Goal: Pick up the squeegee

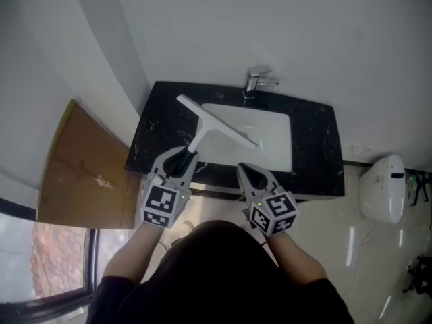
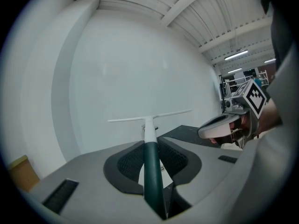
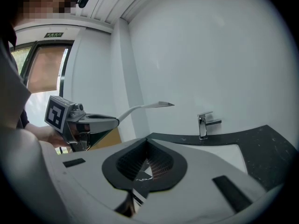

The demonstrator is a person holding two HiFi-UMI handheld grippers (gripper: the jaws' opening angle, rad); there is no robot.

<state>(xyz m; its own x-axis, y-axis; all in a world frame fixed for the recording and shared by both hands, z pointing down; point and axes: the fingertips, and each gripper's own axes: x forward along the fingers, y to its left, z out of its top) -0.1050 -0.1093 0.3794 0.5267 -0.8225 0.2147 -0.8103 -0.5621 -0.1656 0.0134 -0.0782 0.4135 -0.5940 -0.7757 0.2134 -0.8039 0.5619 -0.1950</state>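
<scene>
While left gripper [image 1: 186, 154] jaws clamp the squeegee [image 1: 214, 121] handle, right gripper [image 1: 247, 169] jaws meet empty.

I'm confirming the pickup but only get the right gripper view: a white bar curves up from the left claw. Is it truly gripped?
Observer: Yes. The left gripper view shows the left claw shut on the squeegee's dark green handle.
Operator: What does it hang over?
Observer: The head view puts its blade over the white sink basin, lifted.
Operator: Anything on the floor nearby?
Observer: A white rounded object stands right of the black counter.
</scene>
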